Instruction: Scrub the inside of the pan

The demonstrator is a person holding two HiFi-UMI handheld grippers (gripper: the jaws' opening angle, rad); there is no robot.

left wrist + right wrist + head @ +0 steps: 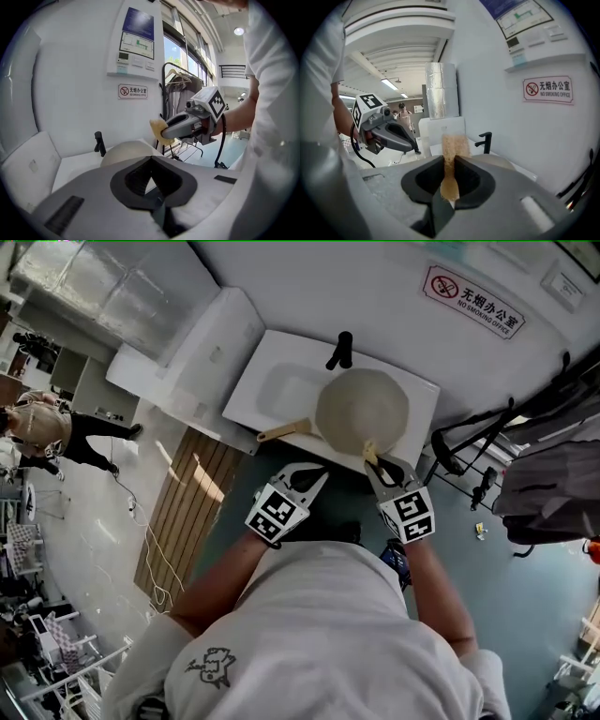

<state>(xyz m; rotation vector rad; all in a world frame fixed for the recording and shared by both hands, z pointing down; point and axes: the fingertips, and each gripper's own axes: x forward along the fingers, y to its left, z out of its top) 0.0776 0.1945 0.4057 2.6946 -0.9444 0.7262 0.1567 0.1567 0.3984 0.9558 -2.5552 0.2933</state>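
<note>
Sponge [451, 146] is showing pinched in the right claw [374, 465], a yellow strip standing up between the clenched jaws. That claw is hovering over the near rim of the pan [362, 411], and in the left gripper view the sponge is sitting clear above it. The pan is lying on the white sink [277, 388], over its right half, just in front of the black faucet [339, 350], with its tan handle [286, 431] pointing off to the left. From the left gripper view it is looking rather like a dome (bottom up, perhaps, though I am not managing to tell for certain). Left claw [315, 480] is hanging clenched on nothing, jaws pressed together, near the handle's end but apart from it.

So we are watching the approach here: by my reading the scrubbing is not under way, since nothing is pressing on the pan's inside. The next move, I reckon, is asking two things. The left claw is needing to open and take that handle to steady the pan, and to turn it over if the hollow really is facing down. Then the right claw is needing to carry the sponge over the rim and press it flat onto the inner surface before any rubbing begins. Otherwise a light, unbraced pan is likely going to skate across the sink.
</note>
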